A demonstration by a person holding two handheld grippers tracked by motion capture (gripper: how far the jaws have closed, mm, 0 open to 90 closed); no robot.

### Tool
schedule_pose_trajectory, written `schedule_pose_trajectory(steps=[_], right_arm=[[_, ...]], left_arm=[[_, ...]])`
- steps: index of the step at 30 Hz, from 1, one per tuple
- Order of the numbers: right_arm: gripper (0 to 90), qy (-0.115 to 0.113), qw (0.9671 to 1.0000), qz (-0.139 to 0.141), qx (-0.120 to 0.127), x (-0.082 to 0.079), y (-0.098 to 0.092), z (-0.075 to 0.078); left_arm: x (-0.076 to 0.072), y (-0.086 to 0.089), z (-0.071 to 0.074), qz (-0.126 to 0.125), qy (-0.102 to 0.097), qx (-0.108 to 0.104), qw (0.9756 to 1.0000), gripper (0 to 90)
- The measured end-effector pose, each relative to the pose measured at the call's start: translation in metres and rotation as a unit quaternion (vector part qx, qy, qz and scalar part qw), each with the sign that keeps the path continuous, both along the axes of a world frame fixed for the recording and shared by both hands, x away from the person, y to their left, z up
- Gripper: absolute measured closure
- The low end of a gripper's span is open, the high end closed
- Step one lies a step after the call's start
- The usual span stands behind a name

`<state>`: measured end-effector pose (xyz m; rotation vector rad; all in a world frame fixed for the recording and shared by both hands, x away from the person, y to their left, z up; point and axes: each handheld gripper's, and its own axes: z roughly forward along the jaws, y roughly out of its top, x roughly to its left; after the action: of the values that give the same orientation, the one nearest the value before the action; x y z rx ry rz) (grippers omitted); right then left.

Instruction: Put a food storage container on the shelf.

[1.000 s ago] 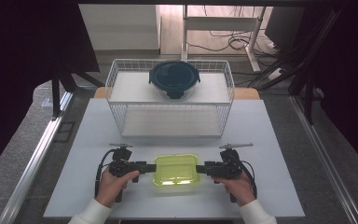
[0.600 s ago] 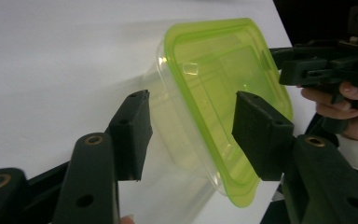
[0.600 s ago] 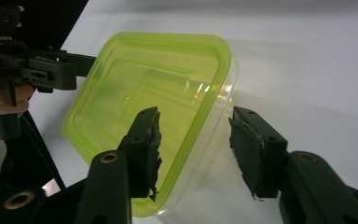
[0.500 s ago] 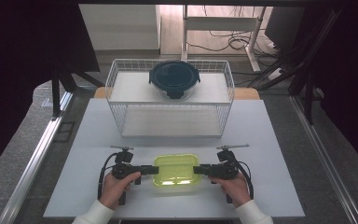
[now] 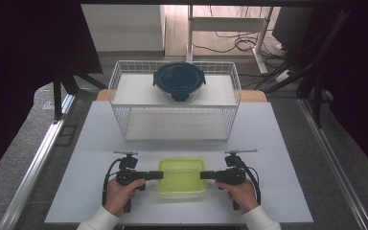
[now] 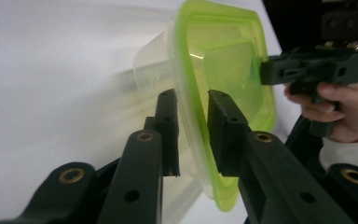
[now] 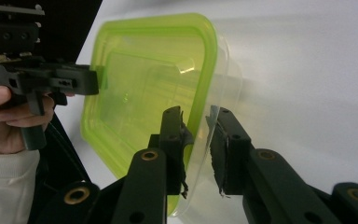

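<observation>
Overhead, both grippers' fingers meet the green-lidded container [image 5: 182, 175]; gripper views show them pinching its rim.

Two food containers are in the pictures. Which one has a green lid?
The rectangular container on the white table between the two grippers has the yellow-green lid. The round container on top of the wire rack has a dark lid.

Likely a lab — black curtains [image 5: 24, 72], floor cables [image 5: 230, 45], white table [image 5: 287, 143]

Container [image 5: 182, 176]: clear body, lime-green lid. Left claw [image 5: 159, 175] and right claw [image 5: 204, 175]: black, with brass-coloured rivets. Counter [image 5: 287, 158]: white; wire basket [image 5: 120, 81]: white; round container [image 5: 178, 81] on it: dark blue lid.
</observation>
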<state>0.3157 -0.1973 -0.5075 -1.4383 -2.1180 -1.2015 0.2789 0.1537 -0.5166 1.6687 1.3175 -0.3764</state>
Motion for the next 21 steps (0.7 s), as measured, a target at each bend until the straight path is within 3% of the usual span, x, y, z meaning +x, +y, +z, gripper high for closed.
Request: schedule_pose_trajectory(steps=[12, 21], right_arm=[[78.4, -0.042, 0.9991, 0.004, 0.007, -0.008, -0.001, 0.021], [78.4, -0.085, 0.9963, 0.009, 0.013, -0.015, -0.001, 0.041]], left_arm=[[-0.009, 0.001, 0.024, -0.003, -0.038, 0.004, 0.9993, 79.2], [-0.015, 0.002, 0.039, -0.003, -0.064, 0.006, 0.9979, 79.7]])
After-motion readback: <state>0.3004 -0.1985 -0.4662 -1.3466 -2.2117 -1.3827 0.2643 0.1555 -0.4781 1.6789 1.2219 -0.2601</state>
